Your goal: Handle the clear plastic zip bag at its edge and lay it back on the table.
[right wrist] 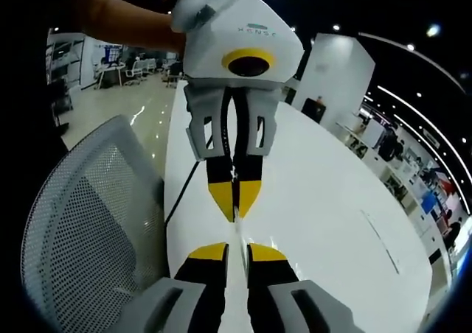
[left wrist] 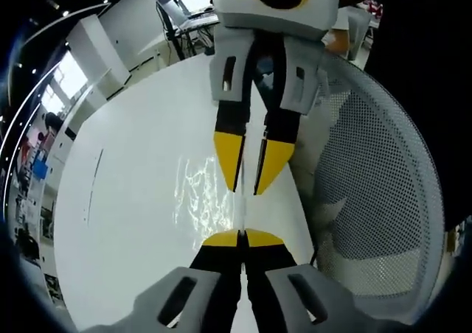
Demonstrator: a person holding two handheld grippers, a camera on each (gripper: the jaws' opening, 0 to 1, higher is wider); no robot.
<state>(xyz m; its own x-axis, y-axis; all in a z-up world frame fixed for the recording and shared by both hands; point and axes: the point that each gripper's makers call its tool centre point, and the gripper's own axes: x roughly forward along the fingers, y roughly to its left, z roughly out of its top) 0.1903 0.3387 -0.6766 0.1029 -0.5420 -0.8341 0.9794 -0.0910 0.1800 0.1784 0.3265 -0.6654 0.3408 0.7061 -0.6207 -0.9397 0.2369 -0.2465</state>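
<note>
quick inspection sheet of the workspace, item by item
surface: white table, glossy, lamp glare on it
job's things: clear bag stretched edge-on between both tongs over the table
clutter: nothing seen
grippers: left tongs shut on the bag edge; right tongs shut on the opposite edge; each faces the other
cables: dark line along the table edge, kind unclear
surroundings: mesh chair beside the table; open office behind

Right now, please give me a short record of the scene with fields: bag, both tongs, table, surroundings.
bag: clear zip bag, seen edge-on, stretched between both tongs
left tongs: shut on one bag edge
right tongs: shut on the opposite edge, facing the left tongs
table: white, below the bag
surroundings: grey mesh chair beside the table
</note>
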